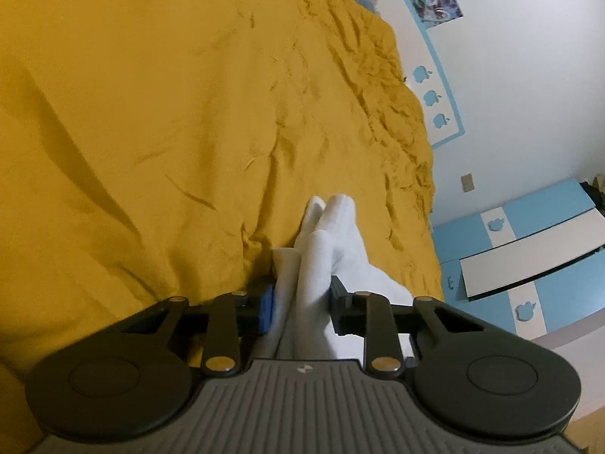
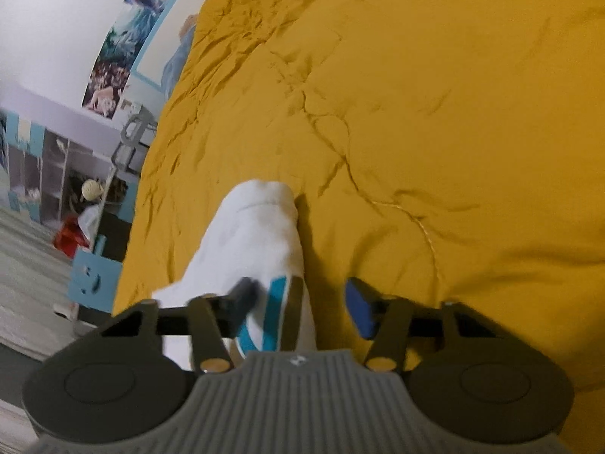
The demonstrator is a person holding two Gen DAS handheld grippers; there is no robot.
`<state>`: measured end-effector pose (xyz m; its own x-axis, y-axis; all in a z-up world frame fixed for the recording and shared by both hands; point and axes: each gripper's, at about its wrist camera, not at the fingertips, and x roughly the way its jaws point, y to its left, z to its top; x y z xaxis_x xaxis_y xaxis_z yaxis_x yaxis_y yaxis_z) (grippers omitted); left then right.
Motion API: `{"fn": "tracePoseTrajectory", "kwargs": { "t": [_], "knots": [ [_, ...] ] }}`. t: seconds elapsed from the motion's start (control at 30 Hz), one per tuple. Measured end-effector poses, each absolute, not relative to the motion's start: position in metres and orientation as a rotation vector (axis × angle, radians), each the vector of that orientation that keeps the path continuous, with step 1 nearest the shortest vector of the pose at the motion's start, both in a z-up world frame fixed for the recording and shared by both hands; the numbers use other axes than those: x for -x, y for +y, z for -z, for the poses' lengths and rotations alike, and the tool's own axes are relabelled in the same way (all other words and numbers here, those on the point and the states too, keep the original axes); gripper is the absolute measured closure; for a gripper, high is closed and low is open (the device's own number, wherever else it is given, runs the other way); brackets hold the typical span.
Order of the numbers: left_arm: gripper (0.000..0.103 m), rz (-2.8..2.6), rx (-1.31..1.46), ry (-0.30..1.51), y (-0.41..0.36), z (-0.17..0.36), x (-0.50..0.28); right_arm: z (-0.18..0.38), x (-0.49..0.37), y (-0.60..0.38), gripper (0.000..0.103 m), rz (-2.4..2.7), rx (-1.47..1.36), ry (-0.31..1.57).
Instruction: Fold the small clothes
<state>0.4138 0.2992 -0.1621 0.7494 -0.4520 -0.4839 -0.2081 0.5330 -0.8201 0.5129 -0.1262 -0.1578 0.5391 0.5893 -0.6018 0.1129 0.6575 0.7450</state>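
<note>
Socks are the white pair lying on the yellow bedspread, and in the left wrist view the left gripper is pinched tight on a bunched-up section of them, so my guess is the two layers could slide out of line or one could slip free if it gets tugged. Over in the right wrist view the right gripper is spread wide and holding nothing, with the striped cuff end sitting between the fingers against the left one, so closing from there could easily catch just one layer or a bit of bedspread.
</note>
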Motion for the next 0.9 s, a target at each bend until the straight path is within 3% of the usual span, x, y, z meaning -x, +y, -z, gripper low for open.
{"fn": "tracePoseTrajectory", "kwargs": {
  "t": [0.07, 0.23, 0.6, 0.9],
  "knots": [
    [0.076, 0.154, 0.976, 0.735, 0.295, 0.155, -0.412, 0.162, -0.518, -0.123, 0.079, -0.341, -0.849, 0.993],
    [0.08, 0.126, 0.899, 0.722, 0.286, 0.137, -0.405, 0.16, -0.522, -0.114, 0.093, -0.35, -0.853, 0.991],
    [0.084, 0.104, 0.704, 0.553, 0.251, 0.054, -0.348, 0.045, -0.469, -0.094, 0.097, -0.48, -0.628, 0.747],
    [0.085, 0.148, 0.631, 0.392, 0.221, -0.018, -0.26, -0.037, -0.367, -0.118, 0.098, -0.557, -0.578, 0.579]
  ]
}}
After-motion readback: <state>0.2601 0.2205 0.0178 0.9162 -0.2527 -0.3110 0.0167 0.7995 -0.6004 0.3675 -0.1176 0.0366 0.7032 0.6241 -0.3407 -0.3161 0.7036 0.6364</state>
